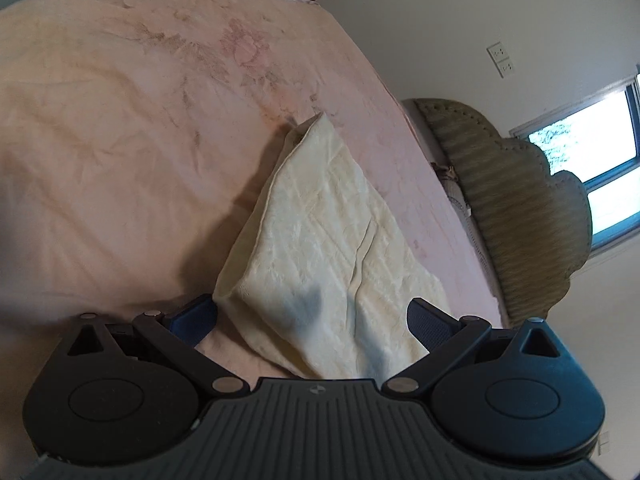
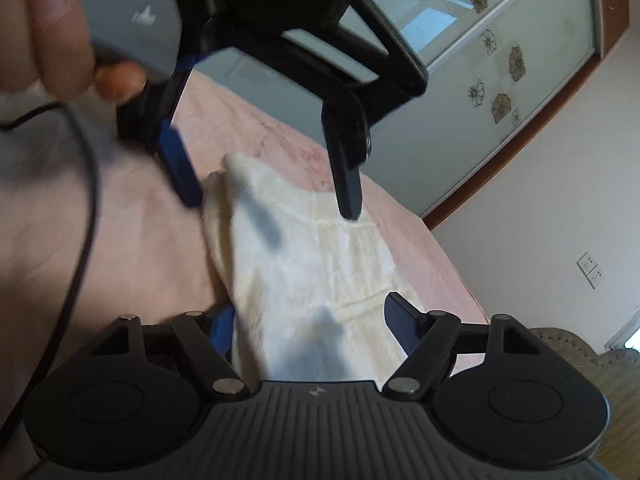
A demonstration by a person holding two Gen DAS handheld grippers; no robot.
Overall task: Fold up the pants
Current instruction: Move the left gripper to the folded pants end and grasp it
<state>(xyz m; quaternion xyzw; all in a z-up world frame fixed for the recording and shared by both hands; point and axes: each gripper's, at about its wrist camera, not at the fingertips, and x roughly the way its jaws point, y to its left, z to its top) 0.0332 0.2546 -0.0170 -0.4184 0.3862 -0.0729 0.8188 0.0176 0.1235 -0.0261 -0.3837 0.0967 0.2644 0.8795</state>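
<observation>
The cream pants [image 1: 320, 248] lie folded into a compact bundle on the pink bedsheet [image 1: 120, 140]. They also show in the right wrist view [image 2: 312, 264]. My left gripper [image 1: 312, 320] is open and empty, its fingers spread on either side of the bundle's near end. In the right wrist view the left gripper [image 2: 272, 204] hovers above the far end of the pants, held by a hand. My right gripper [image 2: 308, 324] is open and empty, its fingers spread over the near end of the pants.
A wicker headboard [image 1: 500, 208] stands at the bed's right edge, with a window [image 1: 592, 168] beyond. A wardrobe with flower-patterned glass doors [image 2: 500, 52] stands past the bed. A black cable [image 2: 86, 200] hangs at the left.
</observation>
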